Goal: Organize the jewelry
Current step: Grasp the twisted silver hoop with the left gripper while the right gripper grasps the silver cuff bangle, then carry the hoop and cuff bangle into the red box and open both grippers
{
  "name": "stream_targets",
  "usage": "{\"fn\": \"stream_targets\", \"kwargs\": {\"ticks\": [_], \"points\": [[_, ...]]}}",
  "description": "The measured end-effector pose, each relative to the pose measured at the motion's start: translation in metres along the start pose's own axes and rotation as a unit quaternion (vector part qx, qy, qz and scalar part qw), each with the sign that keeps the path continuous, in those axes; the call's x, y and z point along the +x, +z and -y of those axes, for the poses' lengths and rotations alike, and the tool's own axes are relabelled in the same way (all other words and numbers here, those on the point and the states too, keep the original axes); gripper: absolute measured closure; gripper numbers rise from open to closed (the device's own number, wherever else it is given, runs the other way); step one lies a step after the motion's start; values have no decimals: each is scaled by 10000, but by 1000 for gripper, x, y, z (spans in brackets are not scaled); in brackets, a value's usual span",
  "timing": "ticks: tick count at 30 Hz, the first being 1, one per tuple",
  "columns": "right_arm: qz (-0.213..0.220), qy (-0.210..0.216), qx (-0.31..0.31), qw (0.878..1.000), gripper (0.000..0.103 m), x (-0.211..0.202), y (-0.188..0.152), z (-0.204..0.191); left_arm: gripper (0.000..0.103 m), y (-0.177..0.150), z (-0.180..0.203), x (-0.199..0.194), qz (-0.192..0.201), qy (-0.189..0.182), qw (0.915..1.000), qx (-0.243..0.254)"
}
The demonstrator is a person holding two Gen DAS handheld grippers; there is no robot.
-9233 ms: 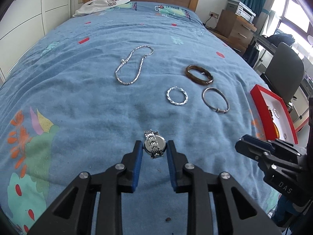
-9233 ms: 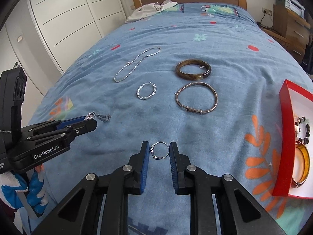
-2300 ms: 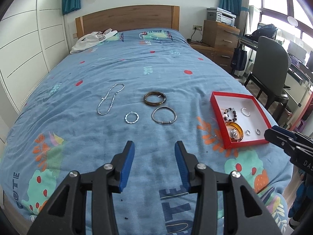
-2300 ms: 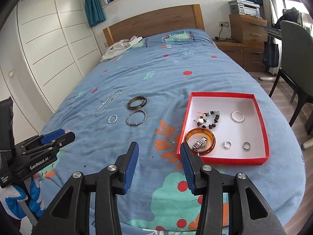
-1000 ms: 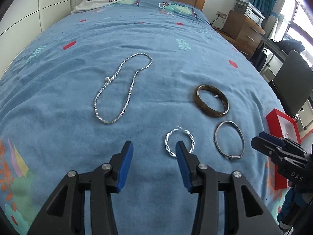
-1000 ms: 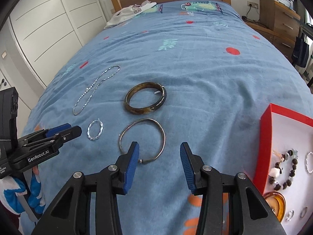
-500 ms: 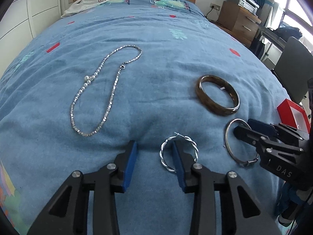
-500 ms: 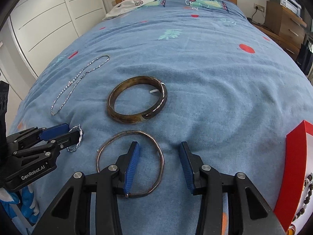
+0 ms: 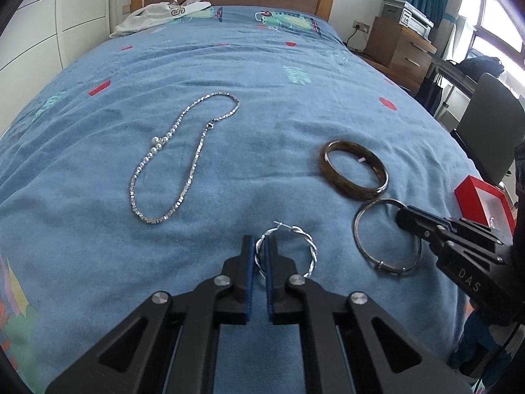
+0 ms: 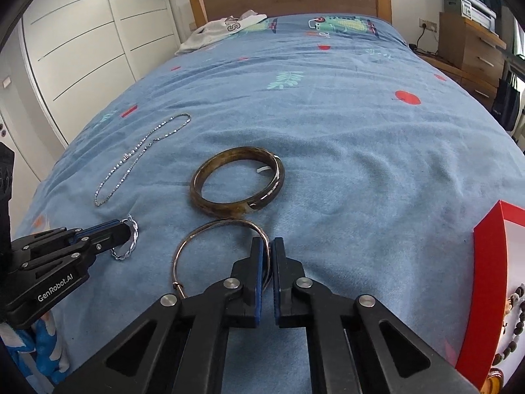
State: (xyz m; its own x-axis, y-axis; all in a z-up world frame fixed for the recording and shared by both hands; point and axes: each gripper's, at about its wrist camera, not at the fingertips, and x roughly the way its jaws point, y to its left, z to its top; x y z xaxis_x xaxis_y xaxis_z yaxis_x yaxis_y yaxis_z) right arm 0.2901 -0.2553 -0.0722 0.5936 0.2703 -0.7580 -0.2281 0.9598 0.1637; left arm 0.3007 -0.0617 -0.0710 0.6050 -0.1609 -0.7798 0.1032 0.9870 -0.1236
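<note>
Both claws now pinching silver hoops [image 9: 284, 252].

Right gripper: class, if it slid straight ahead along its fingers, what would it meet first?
Likely the brown bangle, directly ahead of the right gripper, which is shut on the thin silver bangle. Depth is uncertain.

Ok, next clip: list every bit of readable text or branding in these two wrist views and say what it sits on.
"DAS" – on the black body of the right gripper, seen from the left wrist view.
"GenRobot.AI" – on the black body of the left gripper, seen from the right wrist view.
"S" – one large dark letter on the white garment by the headboard; any further letters are folded away or too blurred.
Nothing legible on the jewelry, the red box or the printer.
</note>
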Motion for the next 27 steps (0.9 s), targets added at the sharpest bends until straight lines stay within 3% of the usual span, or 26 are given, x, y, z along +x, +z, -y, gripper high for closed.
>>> {"fn": "stream_targets", "kwargs": {"ticks": [16, 27], "points": [[498, 139, -120, 9986, 98, -87, -6, -23, 99, -3, 17, -74, 306, 102, 9992, 235], [1013, -315, -2, 9944, 98, -185, -14, 19, 99, 11, 86, -116, 540, -367, 9969, 444]]}}
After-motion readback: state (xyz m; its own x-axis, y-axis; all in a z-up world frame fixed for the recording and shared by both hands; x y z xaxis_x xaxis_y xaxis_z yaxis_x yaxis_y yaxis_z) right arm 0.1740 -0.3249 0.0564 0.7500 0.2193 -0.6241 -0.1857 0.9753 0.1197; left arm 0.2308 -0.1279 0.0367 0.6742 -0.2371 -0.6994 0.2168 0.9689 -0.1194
